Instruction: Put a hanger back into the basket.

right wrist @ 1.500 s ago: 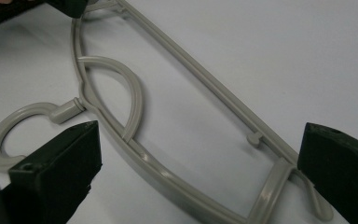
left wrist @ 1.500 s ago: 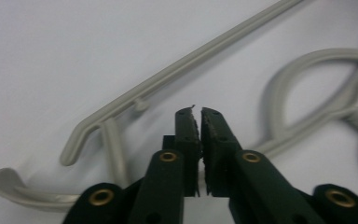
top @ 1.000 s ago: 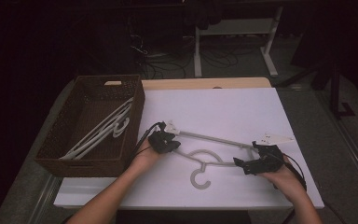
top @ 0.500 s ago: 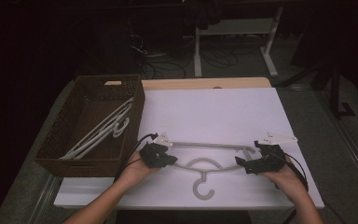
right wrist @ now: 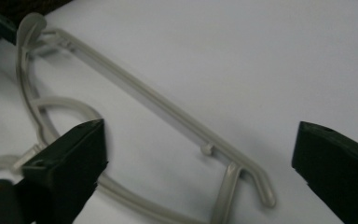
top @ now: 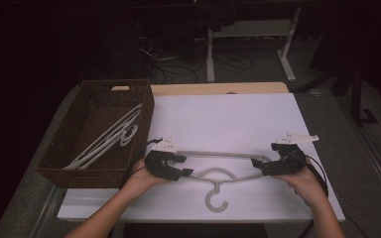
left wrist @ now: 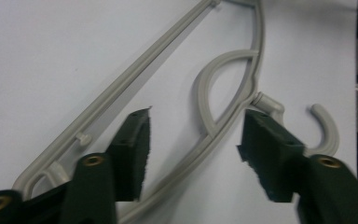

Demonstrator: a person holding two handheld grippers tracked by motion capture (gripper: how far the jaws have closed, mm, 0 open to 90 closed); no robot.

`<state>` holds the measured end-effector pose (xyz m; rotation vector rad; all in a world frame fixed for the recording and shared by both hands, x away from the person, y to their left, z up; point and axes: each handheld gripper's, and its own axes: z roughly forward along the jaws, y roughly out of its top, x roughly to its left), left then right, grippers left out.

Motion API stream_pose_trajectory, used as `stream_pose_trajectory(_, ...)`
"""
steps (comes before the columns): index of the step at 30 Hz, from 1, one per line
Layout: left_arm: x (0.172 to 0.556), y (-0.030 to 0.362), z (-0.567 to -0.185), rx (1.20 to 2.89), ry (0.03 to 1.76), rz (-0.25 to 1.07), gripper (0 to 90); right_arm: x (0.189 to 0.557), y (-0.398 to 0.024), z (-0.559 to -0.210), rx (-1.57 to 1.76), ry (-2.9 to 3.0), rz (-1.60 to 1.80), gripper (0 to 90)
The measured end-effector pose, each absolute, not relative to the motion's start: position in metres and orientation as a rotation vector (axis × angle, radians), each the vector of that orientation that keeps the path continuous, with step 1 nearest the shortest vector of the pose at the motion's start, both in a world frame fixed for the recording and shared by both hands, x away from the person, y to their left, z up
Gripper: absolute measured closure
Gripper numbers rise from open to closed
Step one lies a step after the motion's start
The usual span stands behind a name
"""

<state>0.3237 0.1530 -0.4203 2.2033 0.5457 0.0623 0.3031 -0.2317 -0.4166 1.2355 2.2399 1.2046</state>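
A grey plastic hanger (top: pixel 213 153) lies flat on the white table (top: pixel 228 114), hook toward the near edge. My left gripper (top: pixel 184 165) is at its left end, and its jaws have just been opening. In the left gripper view the hanger's sloping arm (left wrist: pixel 223 126) runs between the pads of that gripper (left wrist: pixel 193 135) untouched. My right gripper (top: pixel 259 163) straddles the right end. There the hanger's corner (right wrist: pixel 233 179) sits inside the wide jaws of the gripper (right wrist: pixel 198 140), which have just been closing slightly without pressing on it.
A brown wicker basket (top: pixel 54 168) stands at the table's left and holds several white hangers (top: pixel 109 139). Beyond the table's far edge are desk legs and cables on a dark floor. White surface stretches behind the grey hanger.
The left hand drew the hanger's left end toward the near edge, so the hanger went from slanted to level across the table. The left jaws then opened off it. The right hand stayed put.
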Motion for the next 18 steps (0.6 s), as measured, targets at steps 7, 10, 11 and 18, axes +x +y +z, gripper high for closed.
stream_pose_trajectory(7,0.326,0.152,-0.423,2.163,0.544,0.024,15.3,0.322,-0.228,-0.407,1.273,2.249,1.163,28.1)
stream_pose_trajectory(10,0.326,0.152,-0.424,2.159,0.545,0.03,13.7,0.33,-0.226,-0.407,1.274,2.266,1.136,43.2)
stream_pose_trajectory(11,0.326,0.152,-0.424,2.158,0.546,0.029,13.6,0.332,-0.225,-0.407,1.277,2.272,1.123,48.4)
stream_pose_trajectory(18,0.326,0.153,-0.424,2.156,0.547,0.035,13.6,0.348,-0.219,-0.415,1.28,2.329,1.042,83.3)
